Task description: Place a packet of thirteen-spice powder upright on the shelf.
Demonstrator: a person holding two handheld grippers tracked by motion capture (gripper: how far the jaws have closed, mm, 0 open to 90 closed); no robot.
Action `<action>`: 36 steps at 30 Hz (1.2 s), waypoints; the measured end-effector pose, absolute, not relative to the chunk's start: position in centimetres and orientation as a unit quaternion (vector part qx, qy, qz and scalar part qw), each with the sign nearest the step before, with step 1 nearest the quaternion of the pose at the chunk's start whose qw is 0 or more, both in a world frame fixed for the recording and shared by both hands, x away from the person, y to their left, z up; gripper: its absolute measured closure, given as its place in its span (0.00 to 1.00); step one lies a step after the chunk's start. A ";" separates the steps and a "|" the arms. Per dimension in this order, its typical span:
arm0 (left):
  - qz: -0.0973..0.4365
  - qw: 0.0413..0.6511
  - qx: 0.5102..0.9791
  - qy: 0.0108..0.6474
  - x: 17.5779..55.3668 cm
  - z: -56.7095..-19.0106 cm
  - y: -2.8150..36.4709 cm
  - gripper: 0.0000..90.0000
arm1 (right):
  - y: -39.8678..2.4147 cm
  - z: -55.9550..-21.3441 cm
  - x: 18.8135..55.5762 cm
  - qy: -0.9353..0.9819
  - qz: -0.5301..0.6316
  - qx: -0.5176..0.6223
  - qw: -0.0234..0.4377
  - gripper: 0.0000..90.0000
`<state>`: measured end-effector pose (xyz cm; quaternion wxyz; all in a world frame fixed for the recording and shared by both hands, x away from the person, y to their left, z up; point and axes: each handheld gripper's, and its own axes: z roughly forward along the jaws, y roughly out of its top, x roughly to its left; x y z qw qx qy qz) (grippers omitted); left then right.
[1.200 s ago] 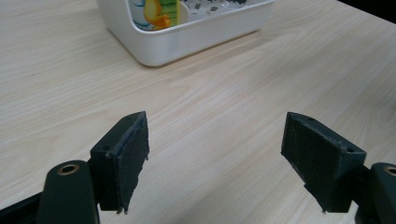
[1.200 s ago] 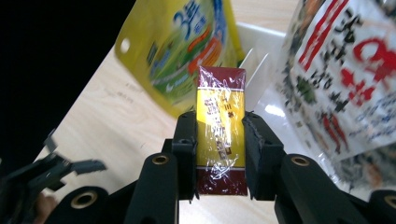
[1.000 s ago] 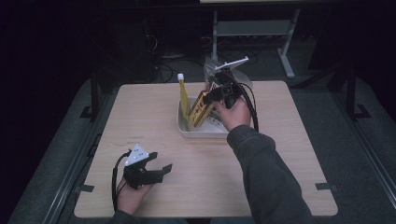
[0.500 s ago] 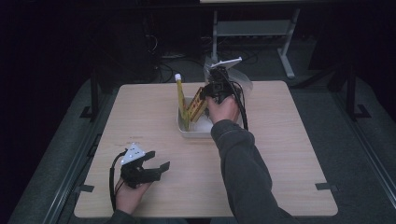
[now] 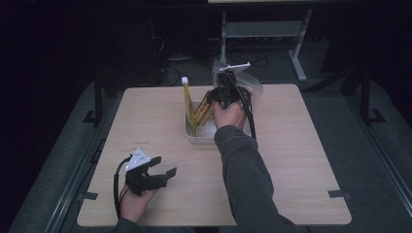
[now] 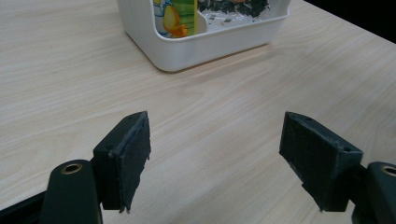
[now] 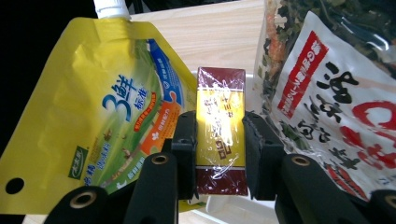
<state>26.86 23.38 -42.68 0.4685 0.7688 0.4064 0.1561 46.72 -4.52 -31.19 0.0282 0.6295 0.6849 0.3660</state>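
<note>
My right gripper (image 7: 219,140) is shut on a maroon and gold box (image 7: 220,133) wrapped in clear film, held over the white bin (image 5: 199,136) at the middle of the table. A yellow spouted pouch (image 7: 100,116) stands in the bin to the left of the box (image 5: 206,108), and a clear bag of dried greens with a red and white label (image 7: 327,88) leans on its right. In the high view the right gripper (image 5: 221,99) tilts down into the bin beside the pouch (image 5: 187,104). My left gripper (image 5: 158,175) rests open near the table's front left, its jaws wide apart (image 6: 215,154) over bare wood.
The white bin (image 6: 201,42) lies a short way ahead of the left gripper. A metal stand (image 5: 262,34) and cables sit on the dark floor beyond the table's (image 5: 291,160) far edge. The right forearm (image 5: 243,170) crosses the table's middle.
The right gripper has shifted a little left and down with the box, closer into the bin. The left gripper stays where it was.
</note>
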 end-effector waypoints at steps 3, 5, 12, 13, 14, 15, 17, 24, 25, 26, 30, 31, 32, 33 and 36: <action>0.156 0.468 0.769 0.406 26.9 -42.7 23.4 0.27 | -4.3 -31.2 46.7 0.687 0.366 0.628 0.030 0.76; 0.157 0.469 0.768 0.407 26.9 -42.7 23.5 0.27 | -4.3 -31.2 46.7 0.687 0.363 0.628 0.032 0.76; 0.156 0.470 0.767 0.407 26.8 -42.6 23.4 0.27 | -4.0 -31.9 46.4 0.689 0.360 0.628 0.043 0.75; 0.156 0.470 0.767 0.407 26.8 -42.6 23.5 0.27 | -4.0 -31.9 46.3 0.690 0.360 0.627 0.044 0.74; 0.156 0.471 0.767 0.407 26.8 -42.6 23.5 0.27 | -3.9 -31.9 46.3 0.692 0.358 0.625 0.046 0.73; 0.155 0.471 0.767 0.408 26.8 -42.6 23.6 0.27 | -3.9 -31.9 46.2 0.694 0.357 0.624 0.046 0.73; 0.153 0.473 0.766 0.408 26.8 -42.6 23.6 0.27 | -4.0 -32.0 46.1 0.695 0.359 0.622 0.042 0.71; 0.153 0.472 0.768 0.405 26.7 -42.5 23.3 0.27 | -4.1 -32.1 45.5 0.702 0.364 0.612 0.025 0.64; 0.153 0.471 0.769 0.405 26.7 -42.6 23.3 0.27 | -4.0 -32.3 45.4 0.701 0.367 0.611 0.021 0.64; 0.152 0.471 0.769 0.405 26.6 -42.6 23.3 0.27 | -4.0 -32.3 45.4 0.700 0.370 0.611 0.019 0.64; 0.153 0.471 0.771 0.402 26.6 -42.5 23.2 0.27 | -3.5 -32.5 45.4 0.705 0.378 0.600 0.006 0.61; 0.153 0.471 0.770 0.402 26.6 -42.5 23.2 0.27 | -3.4 -32.6 45.4 0.706 0.381 0.597 0.002 0.61; 0.152 0.471 0.770 0.403 26.6 -42.6 23.2 0.27 | -3.3 -32.6 45.4 0.707 0.381 0.595 0.001 0.61; 0.152 0.470 0.770 0.403 26.6 -42.6 23.2 0.27 | -3.3 -32.7 45.4 0.709 0.382 0.593 0.000 0.61; 0.153 0.471 0.770 0.404 26.7 -42.6 23.3 0.27 | -3.3 -32.7 45.5 0.709 0.387 0.589 -0.008 0.57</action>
